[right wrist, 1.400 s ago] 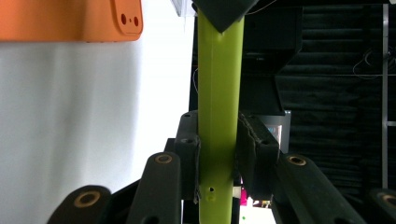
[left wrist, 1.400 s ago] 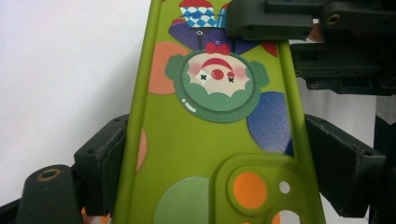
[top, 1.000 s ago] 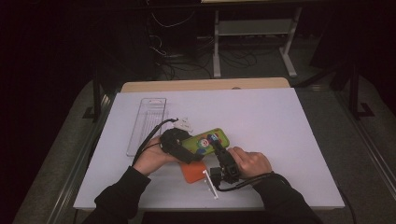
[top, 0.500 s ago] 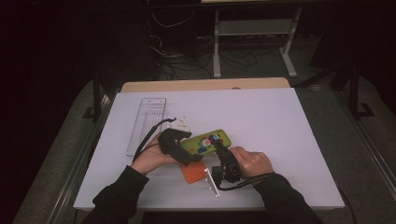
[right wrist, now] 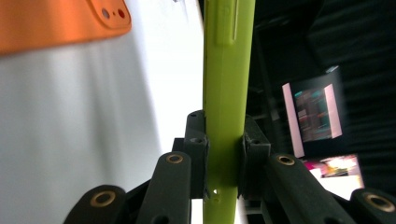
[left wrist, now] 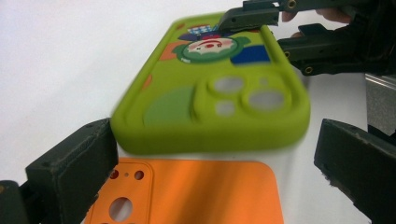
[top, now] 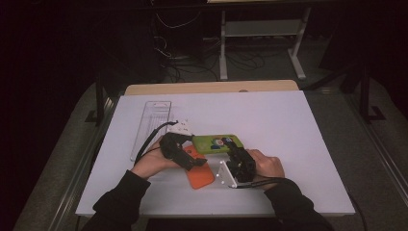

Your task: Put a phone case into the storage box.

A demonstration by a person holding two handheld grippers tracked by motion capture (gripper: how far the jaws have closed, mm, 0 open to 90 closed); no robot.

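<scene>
R gripper [right wrist: 223, 154] clamped on green case [left wrist: 219, 93]; L gripper [left wrist: 210, 163] just opened wide, jaws off case, prob. above orange case [left wrist: 187, 191].

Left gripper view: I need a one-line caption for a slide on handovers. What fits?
Open left gripper flanks the green phone case, gripped at its far end by the right gripper, above an orange case.

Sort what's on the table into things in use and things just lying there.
In use:
green phone case, clamped at its end by the right tool
left tool, jaws open around the case's near end

Lying about:
orange phone case, flat on the table
clear plastic tray, at the left
</scene>
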